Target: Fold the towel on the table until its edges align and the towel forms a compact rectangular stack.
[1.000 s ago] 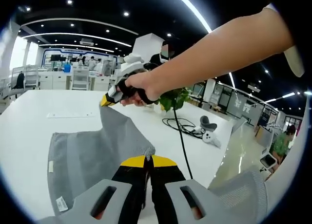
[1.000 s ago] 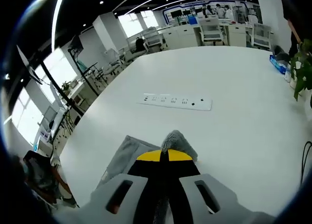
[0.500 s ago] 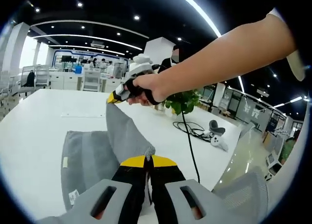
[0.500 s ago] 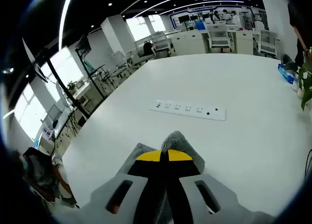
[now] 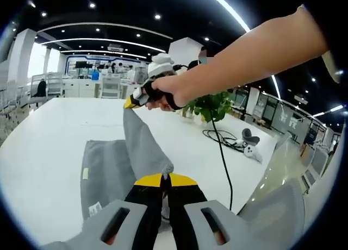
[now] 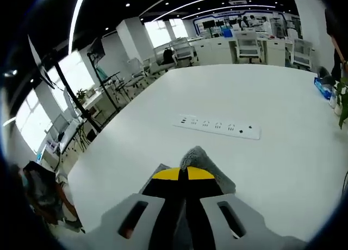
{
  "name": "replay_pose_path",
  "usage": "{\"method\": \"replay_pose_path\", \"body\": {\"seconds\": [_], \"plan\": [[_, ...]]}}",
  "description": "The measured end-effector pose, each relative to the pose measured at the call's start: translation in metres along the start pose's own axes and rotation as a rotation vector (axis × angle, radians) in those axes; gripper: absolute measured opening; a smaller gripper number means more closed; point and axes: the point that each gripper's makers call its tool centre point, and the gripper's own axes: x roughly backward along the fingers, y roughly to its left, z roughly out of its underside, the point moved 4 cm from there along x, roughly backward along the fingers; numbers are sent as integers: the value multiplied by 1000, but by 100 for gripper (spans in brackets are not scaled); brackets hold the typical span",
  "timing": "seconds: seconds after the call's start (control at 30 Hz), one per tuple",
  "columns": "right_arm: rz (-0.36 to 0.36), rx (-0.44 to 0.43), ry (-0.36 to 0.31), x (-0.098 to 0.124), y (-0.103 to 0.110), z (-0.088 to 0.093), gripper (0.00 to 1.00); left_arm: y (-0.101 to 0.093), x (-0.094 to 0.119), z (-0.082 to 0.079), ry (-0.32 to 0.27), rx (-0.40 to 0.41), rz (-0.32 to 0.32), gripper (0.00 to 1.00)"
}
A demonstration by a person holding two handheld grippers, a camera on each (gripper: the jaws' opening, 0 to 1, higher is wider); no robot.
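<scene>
Fingers of the left gripper (image 5: 165, 179), yellow-tipped and black, are pinched tight on a corner of the grey terry-cloth towel (image 5: 111, 168); a small tuft of cloth pokes up just past the tips. In the left gripper view the towel's lower layer lies flat on the white table (image 5: 43, 136), w/ a small white label at its left edge and a second tag nearer the bottom corner. A lifted flap rises from the left fingers up to the right gripper (image 5: 130, 102), which the person's hand (image 5: 163, 92) holds above the table, its yellow tip closed on the other corner. So the raised edge is stretched taut btwn the two grippers, off the table. A black cable (image 5: 224, 163) and a green potted plant (image 5: 213, 104) sit to the right, well apart from the cloth. In the right gripper view the fingers are clamped shut on a grey towel tuft, w/ a bit of flat towel showing beside them on the table; a white power strip (image 6: 217, 126) lies further off, apart from the towel. To do this fold well, I'd judge: keep both grips firm and the edge taut, carry both corners across at the same height and pace, lower them onto the opposite edge so corners meet, and only then release. Uneven travel would likely skew the fold.
</scene>
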Motion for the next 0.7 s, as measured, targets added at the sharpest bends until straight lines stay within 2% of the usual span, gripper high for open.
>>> {"method": "replay_pose_path", "body": {"seconds": [0.37, 0.6, 0.7], "plan": [[8, 20, -4, -12, 12, 0, 0, 20, 9, 10, 53, 2, -50, 2], [12, 39, -14, -23, 20, 4, 0, 34, 11, 23, 92, -13, -73, 2], [10, 48, -13, -28, 23, 7, 0, 40, 12, 30, 126, -33, -82, 2]]}}
